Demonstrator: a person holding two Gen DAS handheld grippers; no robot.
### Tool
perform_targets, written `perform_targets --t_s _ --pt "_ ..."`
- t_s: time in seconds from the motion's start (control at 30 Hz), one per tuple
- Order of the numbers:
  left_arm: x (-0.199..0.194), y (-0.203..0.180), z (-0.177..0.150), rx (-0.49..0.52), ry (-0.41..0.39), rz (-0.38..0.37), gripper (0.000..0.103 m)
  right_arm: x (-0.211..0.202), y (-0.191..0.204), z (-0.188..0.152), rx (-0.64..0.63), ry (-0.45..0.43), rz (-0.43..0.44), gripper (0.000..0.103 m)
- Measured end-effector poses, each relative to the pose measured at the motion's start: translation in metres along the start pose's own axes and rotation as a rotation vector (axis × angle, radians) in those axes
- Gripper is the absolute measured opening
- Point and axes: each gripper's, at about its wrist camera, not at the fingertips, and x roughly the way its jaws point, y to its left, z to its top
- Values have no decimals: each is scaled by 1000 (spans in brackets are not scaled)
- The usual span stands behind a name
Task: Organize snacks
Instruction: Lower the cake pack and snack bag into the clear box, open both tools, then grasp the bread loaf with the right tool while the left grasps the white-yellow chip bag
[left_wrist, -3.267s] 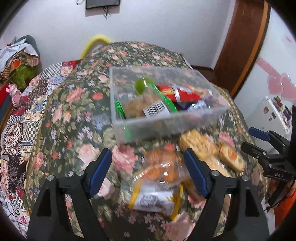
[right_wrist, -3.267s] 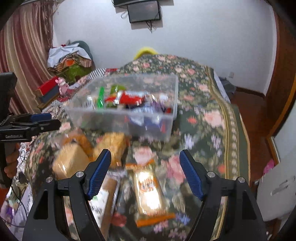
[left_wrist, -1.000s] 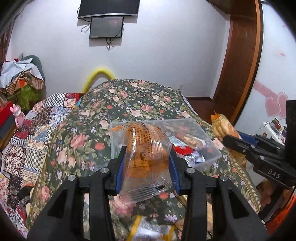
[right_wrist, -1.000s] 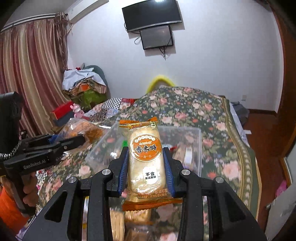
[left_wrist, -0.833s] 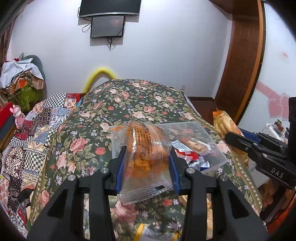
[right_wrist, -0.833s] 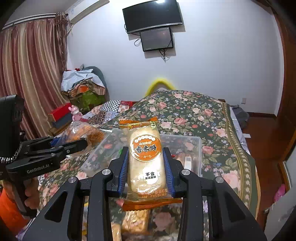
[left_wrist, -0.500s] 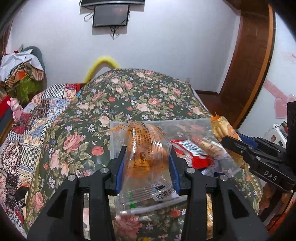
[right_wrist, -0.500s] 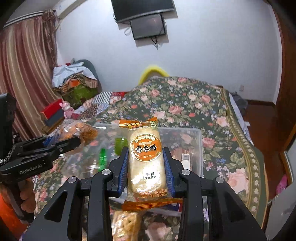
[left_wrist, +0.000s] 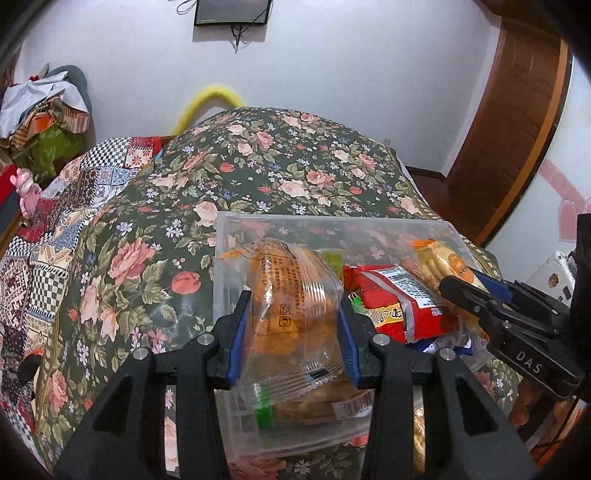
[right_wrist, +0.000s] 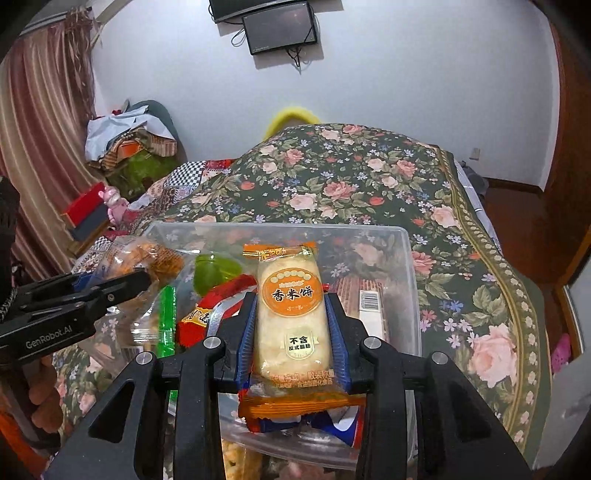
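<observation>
Both snacks (left_wrist: 291, 314) now over bin (left_wrist: 332, 221)

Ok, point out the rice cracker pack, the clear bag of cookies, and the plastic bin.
rice cracker pack (right_wrist: 291, 317), right wrist view, orange label.
clear bag of cookies (left_wrist: 291, 310), left wrist view, middle of bag.
plastic bin (right_wrist: 408, 258), right wrist view, right wall.

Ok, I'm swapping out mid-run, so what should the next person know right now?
Left gripper: shut on a clear-wrapped bag of orange-brown snacks, held over the clear plastic bin.
Right gripper: shut on an orange-labelled pale rice cracker pack, also over the bin.
Done: a red foil packet, a green item and other snacks already lie in the bin.
Left: release both packs into the bin. More snacks seem to lie in front of the bin, partly hidden.
</observation>
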Motion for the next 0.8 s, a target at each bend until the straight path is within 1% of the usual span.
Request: perform_targets --t_s 0.07,0.13,0.2,0.27,0.47,0.57,0.63,0.8 --pt "0 0 -1 2 2 9 44 -1 2 -1 -10 3 -8 34" --pt "-2 -1 -3 7 4 9 48 -2 3 -2 -15 9 -15 40" --pt "-7 -2 -5 11 -4 10 58 -5 5 -2 -17 10 -21 55" --pt "-15 -3 -7 15 -17 4 62 -11 7 -2 -15 -2 -23 62" --pt "-44 -6 -15 34 -48 -5 63 -36 17 -4 -43 -41 -33 67" --pt "-65 -7 -22 43 -72 -11 69 -53 23 -9 -58 -60 -18 70" --pt "-77 -8 -27 49 -85 -10 71 -65 27 -14 -65 -73 -3 72" --pt "-104 -9 -48 71 -80 -13 77 -92 40 -33 -85 -82 30 76"
